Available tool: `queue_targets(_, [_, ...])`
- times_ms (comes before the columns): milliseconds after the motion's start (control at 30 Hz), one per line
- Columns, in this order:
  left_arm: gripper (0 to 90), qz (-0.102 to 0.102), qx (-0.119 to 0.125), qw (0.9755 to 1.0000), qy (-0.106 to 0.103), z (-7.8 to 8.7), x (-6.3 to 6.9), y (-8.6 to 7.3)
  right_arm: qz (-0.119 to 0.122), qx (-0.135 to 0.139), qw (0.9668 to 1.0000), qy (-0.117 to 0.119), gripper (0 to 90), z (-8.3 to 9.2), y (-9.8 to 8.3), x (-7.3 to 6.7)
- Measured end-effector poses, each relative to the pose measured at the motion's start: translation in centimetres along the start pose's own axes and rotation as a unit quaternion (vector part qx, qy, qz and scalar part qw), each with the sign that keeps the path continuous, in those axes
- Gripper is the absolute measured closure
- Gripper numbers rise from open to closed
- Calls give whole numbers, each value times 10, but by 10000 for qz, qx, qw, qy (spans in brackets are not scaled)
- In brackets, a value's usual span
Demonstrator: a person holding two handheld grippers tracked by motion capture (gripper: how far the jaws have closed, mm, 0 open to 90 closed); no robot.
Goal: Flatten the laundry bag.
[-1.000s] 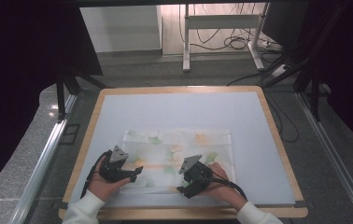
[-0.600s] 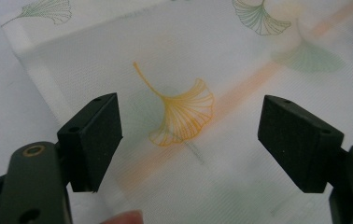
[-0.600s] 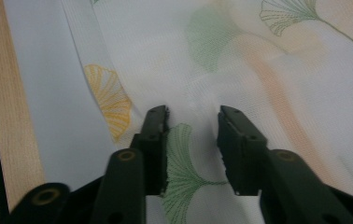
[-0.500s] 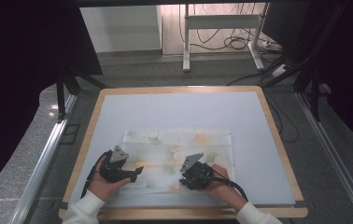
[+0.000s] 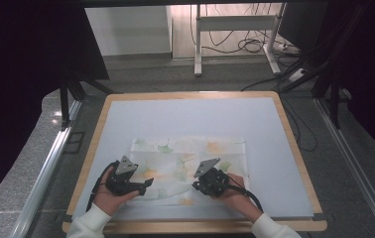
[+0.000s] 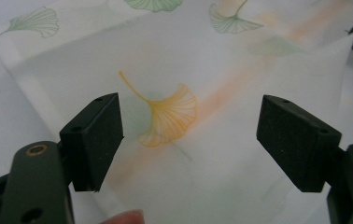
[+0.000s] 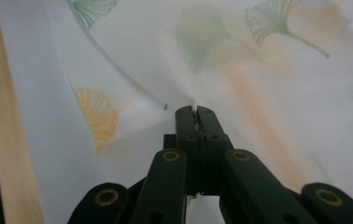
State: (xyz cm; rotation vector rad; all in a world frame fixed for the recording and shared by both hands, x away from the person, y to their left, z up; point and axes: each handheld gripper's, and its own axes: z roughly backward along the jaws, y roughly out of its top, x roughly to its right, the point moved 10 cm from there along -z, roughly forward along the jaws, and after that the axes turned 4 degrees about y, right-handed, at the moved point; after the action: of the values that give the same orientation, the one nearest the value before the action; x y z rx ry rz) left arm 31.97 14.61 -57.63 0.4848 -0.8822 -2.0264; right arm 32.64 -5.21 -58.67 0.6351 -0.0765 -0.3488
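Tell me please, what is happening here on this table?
A person works on a thin white cloth printed with ginkgo leaves, which lies on the table. The right gripper has just been closing its jaws and is now shut on a fold of the cloth near its front edge. The left gripper hangs over the cloth's left part with its jaws wide open, gripping nothing yet. It looks like the start of folding or lifting the cloth.
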Motion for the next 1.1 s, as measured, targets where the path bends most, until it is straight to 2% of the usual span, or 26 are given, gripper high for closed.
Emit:
queue_targets(200, [236, -83, 117, 9998, -158, 7, 11, 1, -147, 318, 9994, -19, 894, 14, 19, 11])
queue_targets(367, [251, -229, 180, 9992, -290, 11, 20, 2, -249, 489, 9985, -80, 894, 23, 36, 22])
queue_targets(967, [254, -257, 417, 9980, -404, 26, 33, -2, -680, 627, 9953, -289, 894, 33, 73, 76])
queue_targets(1100, [256, -369, 491, 9971, -450, 30, 40, -3, -760, 685, 9943, -295, 895, 34, 78, 85])
